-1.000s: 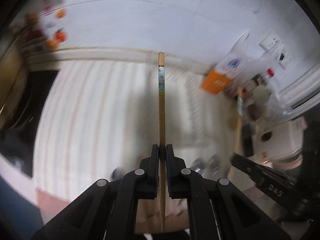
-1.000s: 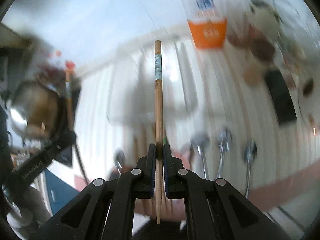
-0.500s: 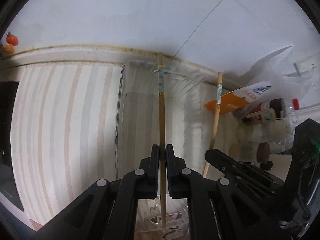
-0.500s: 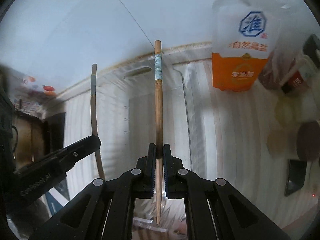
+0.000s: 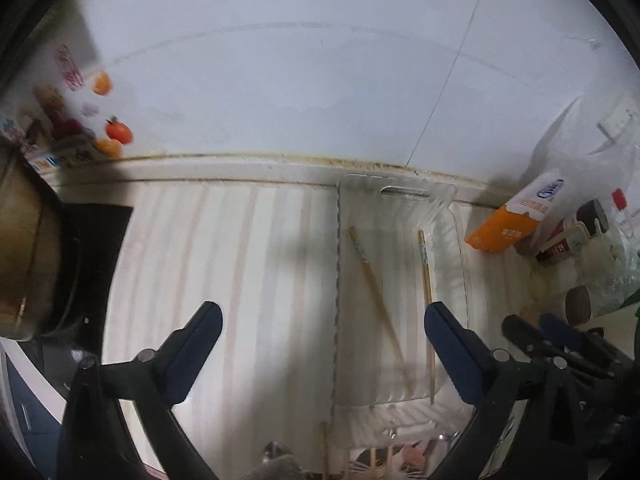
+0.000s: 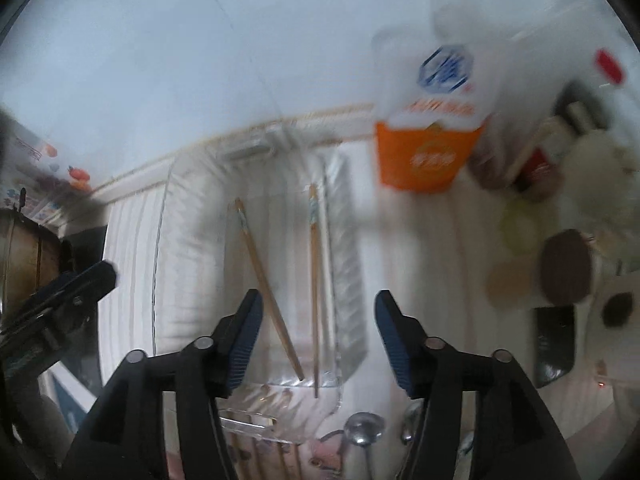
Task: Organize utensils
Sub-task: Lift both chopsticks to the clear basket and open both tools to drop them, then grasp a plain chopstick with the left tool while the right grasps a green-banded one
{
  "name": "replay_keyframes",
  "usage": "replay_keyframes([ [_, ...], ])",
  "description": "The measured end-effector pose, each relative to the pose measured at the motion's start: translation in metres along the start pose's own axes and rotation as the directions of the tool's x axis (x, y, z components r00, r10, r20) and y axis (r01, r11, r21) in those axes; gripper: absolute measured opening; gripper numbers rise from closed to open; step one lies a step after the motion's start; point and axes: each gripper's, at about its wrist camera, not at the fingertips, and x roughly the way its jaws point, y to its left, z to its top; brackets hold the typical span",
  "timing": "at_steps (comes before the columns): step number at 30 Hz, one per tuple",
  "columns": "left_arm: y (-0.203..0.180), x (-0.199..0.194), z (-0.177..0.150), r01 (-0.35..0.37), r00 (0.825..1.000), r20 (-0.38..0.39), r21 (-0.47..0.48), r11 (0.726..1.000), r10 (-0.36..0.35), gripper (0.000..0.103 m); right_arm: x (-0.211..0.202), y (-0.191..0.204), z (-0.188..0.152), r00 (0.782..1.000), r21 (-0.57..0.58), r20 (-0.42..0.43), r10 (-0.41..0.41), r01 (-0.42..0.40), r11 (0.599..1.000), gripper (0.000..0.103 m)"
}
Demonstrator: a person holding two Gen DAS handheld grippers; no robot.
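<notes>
left tongs (image 5: 320, 320) gaping wide | right tongs (image 6: 318, 314) gaping, empty | chopsticks (image 6: 314, 280) lying splayed in clear tray (image 6: 348, 264) | risk: nudging them while reaching for remaining spoons (image 6: 362, 428)

Two chopsticks (image 5: 378, 294) (image 5: 427, 292) lie apart inside the clear tray (image 5: 448, 216) at centre frame. A salt bag (image 5: 516, 216) stands to its right, a pot (image 5: 24, 264) at far left, spoons (image 6: 362, 430) below the tray.

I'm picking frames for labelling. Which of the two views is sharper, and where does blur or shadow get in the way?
Left wrist view is sharper: both chopsticks read cleanly in the clear tray, though a shadow falls across the striped cloth. Right wrist view is motion-blurred, worst on the orange carton.
</notes>
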Motion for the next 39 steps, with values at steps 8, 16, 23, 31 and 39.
replay_keyframes([
  [8, 0.018, -0.031, -0.045, -0.090, 0.993, 0.075, -0.011, 0.996, 0.091, 0.103, -0.044, 0.003, -0.046, 0.988, -0.011, 0.129, -0.086, 0.088, 0.996, 0.103],
  [16, 0.028, -0.023, -0.113, -0.077, 0.997, -0.007, -0.022, 0.997, 0.077, 0.103, -0.048, -0.015, -0.099, 0.991, 0.043, 0.111, -0.070, 0.066, 0.997, 0.102],
  [23, 0.022, 0.028, -0.188, -0.039, 0.974, -0.224, 0.012, 0.999, 0.041, 0.097, -0.016, -0.035, -0.151, 1.000, 0.092, -0.009, -0.029, 0.030, 0.995, 0.051],
  [31, 0.009, 0.081, -0.239, 0.021, 0.923, -0.384, 0.044, 0.999, -0.002, 0.028, 0.023, -0.018, -0.194, 0.985, 0.055, -0.151, 0.080, -0.072, 0.996, 0.039],
  [39, 0.021, 0.079, -0.247, 0.038, 0.936, -0.352, 0.041, 0.998, -0.021, 0.004, 0.071, 0.019, -0.213, 0.969, -0.002, -0.238, 0.074, -0.076, 0.997, 0.038],
])
